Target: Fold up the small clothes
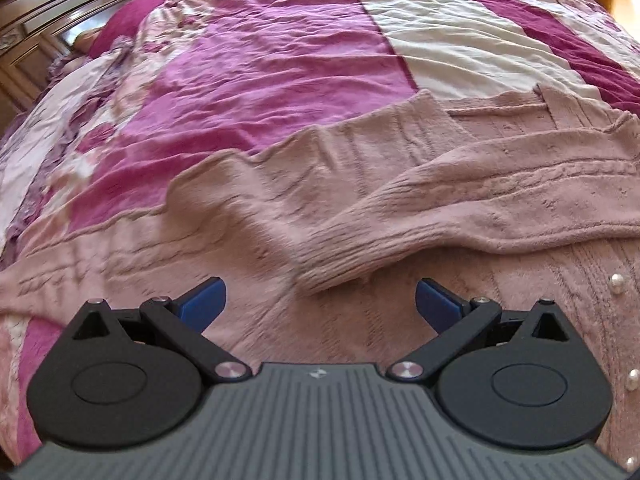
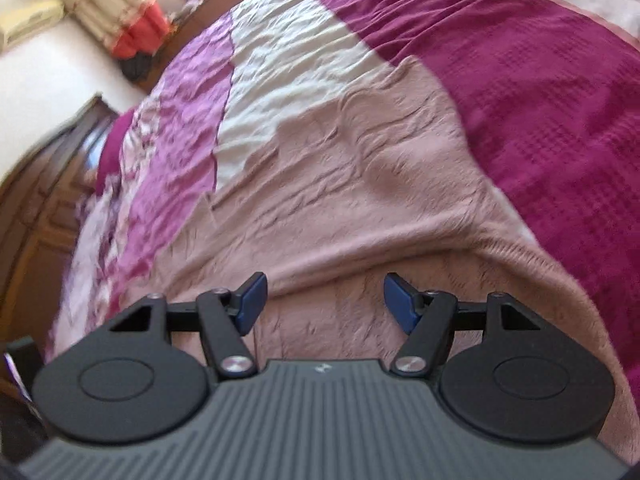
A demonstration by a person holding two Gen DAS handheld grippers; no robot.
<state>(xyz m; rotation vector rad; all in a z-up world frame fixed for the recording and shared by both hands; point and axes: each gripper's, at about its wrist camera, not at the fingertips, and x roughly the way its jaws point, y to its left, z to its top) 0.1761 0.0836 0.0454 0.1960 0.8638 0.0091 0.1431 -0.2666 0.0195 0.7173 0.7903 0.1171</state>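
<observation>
A dusty pink knitted cardigan (image 1: pixel 280 208) lies spread on the bed, with pearl buttons (image 1: pixel 616 282) along its right edge. One sleeve (image 1: pixel 460 208) is folded across the body, and its ribbed cuff (image 1: pixel 332 264) ends just ahead of my left gripper (image 1: pixel 320 304). That gripper is open above the knit, blue pads apart, holding nothing. In the right wrist view the same cardigan (image 2: pixel 340 184) fills the middle, a folded edge (image 2: pixel 400 256) running across it. My right gripper (image 2: pixel 324 300) hovers open just over the fabric, nothing between its fingers.
The bed carries a quilted cover (image 1: pixel 260 60) in magenta, pink and cream panels. A dark wooden headboard (image 1: pixel 44 20) stands at the far left. In the right wrist view a wooden cabinet (image 2: pixel 44 208) flanks the bed, and folded textiles (image 2: pixel 116 12) sit beyond it.
</observation>
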